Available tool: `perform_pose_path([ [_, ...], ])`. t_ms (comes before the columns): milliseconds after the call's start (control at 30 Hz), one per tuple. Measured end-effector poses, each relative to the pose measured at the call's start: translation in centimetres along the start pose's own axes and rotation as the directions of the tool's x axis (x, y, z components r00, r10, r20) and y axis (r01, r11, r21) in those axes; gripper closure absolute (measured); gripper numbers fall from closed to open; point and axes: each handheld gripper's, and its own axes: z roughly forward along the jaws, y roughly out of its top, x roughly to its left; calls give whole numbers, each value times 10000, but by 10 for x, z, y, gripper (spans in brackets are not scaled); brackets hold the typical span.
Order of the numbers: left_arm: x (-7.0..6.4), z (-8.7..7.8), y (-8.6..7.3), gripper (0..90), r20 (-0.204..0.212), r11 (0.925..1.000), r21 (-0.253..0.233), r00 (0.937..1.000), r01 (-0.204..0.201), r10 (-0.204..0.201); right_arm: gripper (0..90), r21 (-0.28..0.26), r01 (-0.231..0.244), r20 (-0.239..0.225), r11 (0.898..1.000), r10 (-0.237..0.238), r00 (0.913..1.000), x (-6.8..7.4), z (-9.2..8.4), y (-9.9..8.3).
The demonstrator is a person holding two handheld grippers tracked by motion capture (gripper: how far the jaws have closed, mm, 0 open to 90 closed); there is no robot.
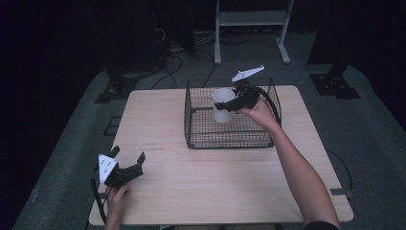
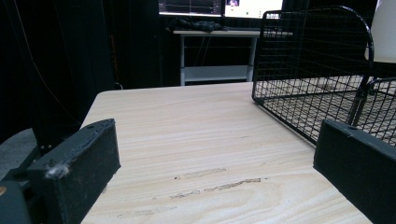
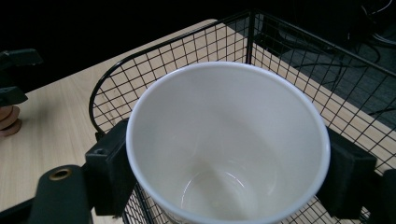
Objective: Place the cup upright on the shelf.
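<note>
A white cup (image 1: 220, 114) hangs upright inside the black wire basket (image 1: 225, 143), above its floor, with my right gripper (image 1: 229, 104) shut on it. In the right gripper view the empty cup (image 3: 224, 154) sits between the two black pads (image 3: 109, 168), which press on its sides just under the rim. The basket's wire wall (image 3: 187, 51) rises behind it. My left gripper (image 1: 128, 154) rests low at the table's front left, open with nothing between its jaws. The left gripper view looks along the bare wood toward the basket (image 2: 303, 70) and a bit of the cup (image 2: 385, 28).
The basket stands on the far right part of the wooden table (image 1: 215, 187). A white shelf stand (image 1: 251, 19) and cables lie on the floor beyond the far edge. Dark curtains surround the area.
</note>
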Motion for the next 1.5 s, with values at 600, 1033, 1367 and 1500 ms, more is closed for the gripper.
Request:
perform_pose_path([
  [600,0,0,0,0,-13,10000,-2,10000,29,-29,192,339,-653,-156,9973,659,9977,-21,19,-11],
  [1033,1,0,0,0,-10,10000,-1,10000,44,-44,192,660,-653,-175,9957,666,9976,-27,32,-17],
  [1367,1,0,0,0,18,10000,-17,10000,38,-38,192,1185,-774,273,9899,747,9968,-40,47,-27],
  [1500,0,0,0,0,19,10000,-15,10000,33,-33,192,1327,-874,296,9873,842,9960,-42,50,-29],
])
